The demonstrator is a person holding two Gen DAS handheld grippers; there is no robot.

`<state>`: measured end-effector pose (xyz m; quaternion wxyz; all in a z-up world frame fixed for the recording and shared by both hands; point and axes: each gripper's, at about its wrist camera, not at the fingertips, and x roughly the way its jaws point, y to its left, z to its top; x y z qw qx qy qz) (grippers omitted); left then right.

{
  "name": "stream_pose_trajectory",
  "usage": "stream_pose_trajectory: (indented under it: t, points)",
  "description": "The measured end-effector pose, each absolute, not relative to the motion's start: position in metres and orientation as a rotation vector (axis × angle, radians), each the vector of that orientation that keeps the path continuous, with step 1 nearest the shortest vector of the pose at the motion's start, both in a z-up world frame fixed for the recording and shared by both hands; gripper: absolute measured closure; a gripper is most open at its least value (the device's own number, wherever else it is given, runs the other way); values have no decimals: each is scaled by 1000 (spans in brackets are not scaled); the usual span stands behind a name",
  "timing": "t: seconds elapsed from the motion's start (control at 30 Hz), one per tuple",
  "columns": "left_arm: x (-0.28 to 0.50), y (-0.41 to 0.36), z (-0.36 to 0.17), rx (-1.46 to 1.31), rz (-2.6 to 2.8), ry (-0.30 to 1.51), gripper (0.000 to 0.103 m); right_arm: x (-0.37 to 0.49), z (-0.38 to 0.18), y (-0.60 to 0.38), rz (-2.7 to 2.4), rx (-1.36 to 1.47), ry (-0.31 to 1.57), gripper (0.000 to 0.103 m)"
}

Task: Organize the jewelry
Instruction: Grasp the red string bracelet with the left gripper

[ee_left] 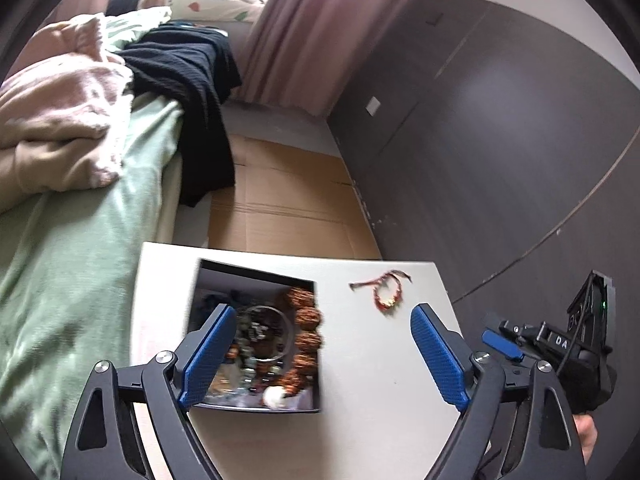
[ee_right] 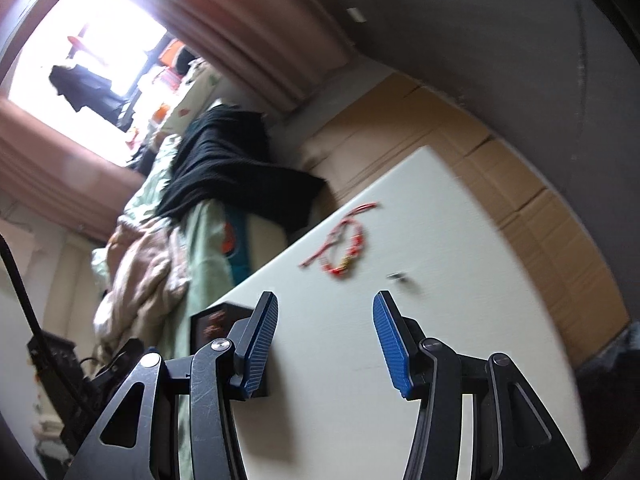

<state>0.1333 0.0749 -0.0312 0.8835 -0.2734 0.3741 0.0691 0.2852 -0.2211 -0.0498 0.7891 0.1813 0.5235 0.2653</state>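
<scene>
A black open box (ee_left: 208,276) on the white table (ee_left: 360,380) holds several pieces of jewelry: brown bead strings, a clear bangle, a white bead. A red braided bracelet (ee_left: 387,291) lies on the table to the box's right. My left gripper (ee_left: 322,336) is open and empty, above the box's right edge. My right gripper (ee_right: 325,330) is open and empty over the table, short of the red bracelet (ee_right: 343,246). A small metal piece (ee_right: 398,277) lies right of the bracelet. The box corner (ee_right: 212,320) shows behind the right gripper's left finger. The right gripper also shows in the left wrist view (ee_left: 560,344).
A bed with a green sheet (ee_left: 80,240), a pink blanket (ee_left: 52,120) and a black garment (ee_left: 188,80) lies left of the table. Flattened cardboard (ee_left: 280,208) covers the floor beyond the table. A dark wardrobe (ee_left: 500,140) stands to the right.
</scene>
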Motion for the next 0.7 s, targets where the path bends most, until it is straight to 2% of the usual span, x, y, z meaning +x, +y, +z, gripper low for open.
stream_pose_trajectory:
  t: [0.07, 0.4, 0.7]
  points:
    - [144, 62, -33, -549, 120, 806, 22, 290, -51, -229, 545, 379, 1136, 52]
    - [190, 11, -35, -431, 70, 863, 33, 304, -64, -248, 493, 333, 1186, 52]
    - [237, -22, -48, -324, 33, 969, 59, 314, -68, -273, 442, 353, 1207, 52]
